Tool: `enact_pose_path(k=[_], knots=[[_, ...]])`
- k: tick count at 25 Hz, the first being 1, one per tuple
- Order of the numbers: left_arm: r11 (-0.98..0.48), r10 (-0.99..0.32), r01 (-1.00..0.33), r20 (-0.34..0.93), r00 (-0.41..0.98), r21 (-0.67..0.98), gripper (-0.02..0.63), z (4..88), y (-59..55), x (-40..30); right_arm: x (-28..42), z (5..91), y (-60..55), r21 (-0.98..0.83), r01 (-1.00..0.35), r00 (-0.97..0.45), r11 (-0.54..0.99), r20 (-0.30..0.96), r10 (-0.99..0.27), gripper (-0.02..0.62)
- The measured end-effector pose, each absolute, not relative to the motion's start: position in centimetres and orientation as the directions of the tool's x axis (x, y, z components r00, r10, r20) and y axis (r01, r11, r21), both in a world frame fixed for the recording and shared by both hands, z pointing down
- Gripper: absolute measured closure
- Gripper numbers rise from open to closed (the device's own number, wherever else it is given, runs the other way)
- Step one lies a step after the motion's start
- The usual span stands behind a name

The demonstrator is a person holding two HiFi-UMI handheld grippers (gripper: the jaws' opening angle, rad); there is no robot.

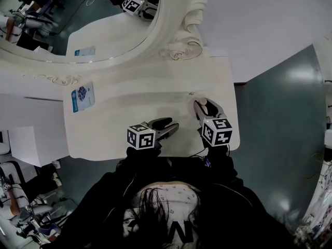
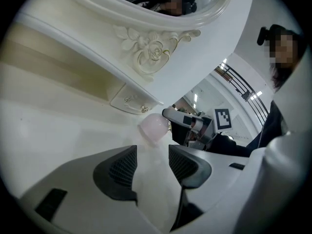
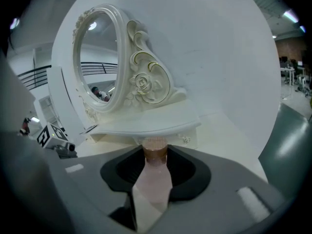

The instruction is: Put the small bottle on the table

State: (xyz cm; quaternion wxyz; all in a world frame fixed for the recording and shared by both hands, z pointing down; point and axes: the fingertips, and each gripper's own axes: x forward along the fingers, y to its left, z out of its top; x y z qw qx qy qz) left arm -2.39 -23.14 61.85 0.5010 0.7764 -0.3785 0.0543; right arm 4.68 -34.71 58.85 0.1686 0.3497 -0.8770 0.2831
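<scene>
My right gripper (image 1: 206,104) is over the right front part of the white dressing table (image 1: 129,108). It is shut on a small pale pink bottle (image 3: 155,174) with a copper cap (image 3: 155,148) that sticks out past the pads (image 3: 183,167). My left gripper (image 1: 167,124) is near the table's front edge, turned towards the right one. It is shut on a frosted whitish bottle (image 2: 153,179) with a round pink cap (image 2: 155,128). In the head view both bottles are mostly hidden by the jaws.
An oval mirror (image 1: 78,25) in a carved white frame (image 1: 181,40) stands at the back of the table. A blue-and-white packet (image 1: 82,97) lies at the table's left. A little drawer with knobs (image 2: 130,100) sits under the frame. Dark floor (image 1: 280,118) lies to the right.
</scene>
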Motion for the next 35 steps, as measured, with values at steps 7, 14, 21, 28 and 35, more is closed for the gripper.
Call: enact_pose_path(k=[7, 14, 21, 28, 35], knots=[[-0.204, -0.572, -0.631, 0.432, 0.697, 0.748, 0.407, 60.7, -23.0, -3.3, 4.3, 59.1, -35.1, -0.222, -0.702, -0.676, 0.676, 0.504, -0.537, 0.446], [-0.213, -0.579, -0.631, 0.423, 0.697, 0.746, 0.407, 60.3, -22.4, -4.1, 3.8, 59.4, -35.5, -0.123, -0.691, -0.665, 0.712, 0.494, -0.560, 0.446], [-0.237, -0.591, -0.631, 0.405, 0.697, 0.739, 0.407, 59.4, -21.6, -5.3, 3.7, 59.6, -35.4, -0.088, -0.703, -0.656, 0.706, 0.465, -0.594, 0.445], [-0.252, -0.618, -0.646, 0.394, 0.680, 0.721, 0.407, 58.4, -20.7, -7.4, 4.0, 59.4, -35.9, -0.171, -0.747, -0.641, 0.642, 0.441, -0.629, 0.432], [-0.263, -0.656, -0.655, 0.366, 0.660, 0.708, 0.407, 56.8, -19.2, -10.1, 5.2, 56.4, -34.5, -0.217, -0.798, -0.599, 0.562, 0.393, -0.698, 0.425]])
